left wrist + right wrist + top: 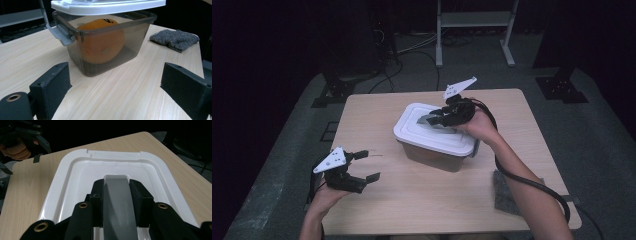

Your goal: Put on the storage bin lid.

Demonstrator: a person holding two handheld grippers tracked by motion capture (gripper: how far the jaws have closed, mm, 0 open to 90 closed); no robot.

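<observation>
A smoky clear plastic box (439, 156) (110, 45) stands mid-table with an orange round toy (101, 41) inside. Its white lid (432, 129) (107, 5) (75, 177) rests on top, seemingly a little raised at one side. My right gripper (435, 117) (116, 192) is over the lid, shut on the lid's grey handle (117, 205) (428, 119). My left gripper (366, 165) (115, 82) hovers open at the table's front left, pointing at the box with nothing between its fingers. A grey latch (60, 33) hangs loose on the box's end.
A grey folded cloth (507, 192) (175, 38) lies near the table's front right edge (452, 231). Bare wood lies between the left gripper and the box. Stands, cables and a metal frame (474, 30) sit on the floor beyond the table.
</observation>
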